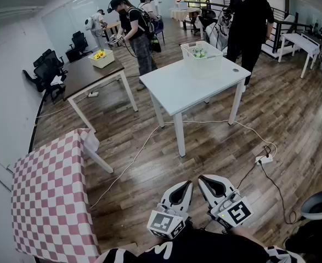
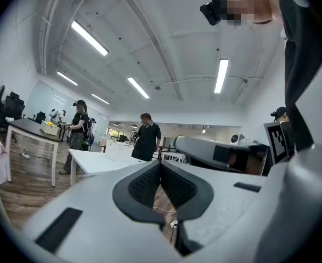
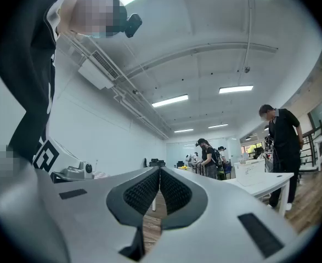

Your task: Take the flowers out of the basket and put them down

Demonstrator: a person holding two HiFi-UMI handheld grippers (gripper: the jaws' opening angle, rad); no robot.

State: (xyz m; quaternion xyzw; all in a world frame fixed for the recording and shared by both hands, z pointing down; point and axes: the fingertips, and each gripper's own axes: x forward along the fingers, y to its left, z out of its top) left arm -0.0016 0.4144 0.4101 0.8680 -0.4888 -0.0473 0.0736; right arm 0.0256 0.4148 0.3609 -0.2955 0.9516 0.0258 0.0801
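A white basket (image 1: 202, 59) stands on the far right part of a white table (image 1: 188, 84), with green and pale flowers (image 1: 199, 53) inside it. Both grippers hang low at the bottom of the head view, well short of the table. My left gripper (image 1: 185, 185) and right gripper (image 1: 204, 179) sit side by side, each shut with nothing between the pads. The left gripper view shows its jaws (image 2: 159, 164) meeting, the table (image 2: 97, 161) beyond. The right gripper view shows its shut jaws (image 3: 159, 171) and the basket (image 3: 250, 172) on the table at the right.
A person in black (image 1: 249, 21) stands behind the white table. Another person (image 1: 133, 30) stands by a dark table (image 1: 89, 73) with a yellow-filled basket (image 1: 102, 58). A checkered table (image 1: 51, 199) is at my near left. A cable and power strip (image 1: 264, 159) lie on the wooden floor.
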